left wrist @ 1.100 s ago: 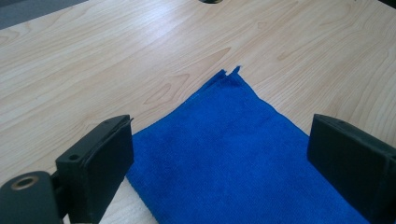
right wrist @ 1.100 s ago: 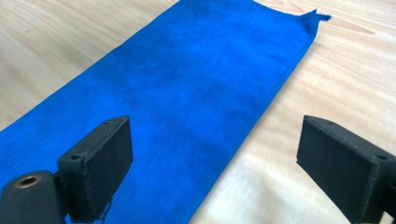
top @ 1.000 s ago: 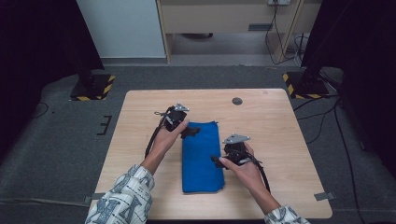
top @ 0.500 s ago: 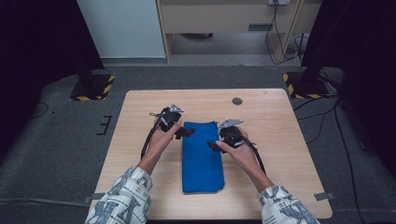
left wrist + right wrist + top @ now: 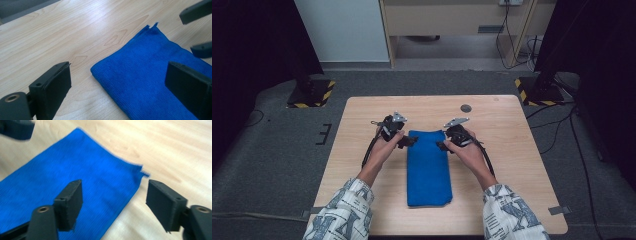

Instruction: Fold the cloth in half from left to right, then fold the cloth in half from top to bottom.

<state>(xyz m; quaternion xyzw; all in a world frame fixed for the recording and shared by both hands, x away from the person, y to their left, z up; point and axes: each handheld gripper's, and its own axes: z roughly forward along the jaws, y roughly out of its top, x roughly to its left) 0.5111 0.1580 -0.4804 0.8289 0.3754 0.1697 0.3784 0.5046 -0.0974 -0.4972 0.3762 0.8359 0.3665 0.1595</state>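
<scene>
Lying flat on pale wood-grain table point(image 5: 512, 130), ribbed blue cloth point(image 5: 428, 167) folded oblong.

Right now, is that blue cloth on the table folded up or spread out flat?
Folded. The blue cloth lies as a narrow strip on the table, and the left gripper view shows a rounded doubled edge with layered corners at its far end.

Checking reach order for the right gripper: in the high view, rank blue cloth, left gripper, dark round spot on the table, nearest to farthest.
From the right gripper:
1. Blue cloth, its far right corner at the jaws.
2. Left gripper, across the cloth's far edge.
3. Dark round spot, farther up the table.
</scene>
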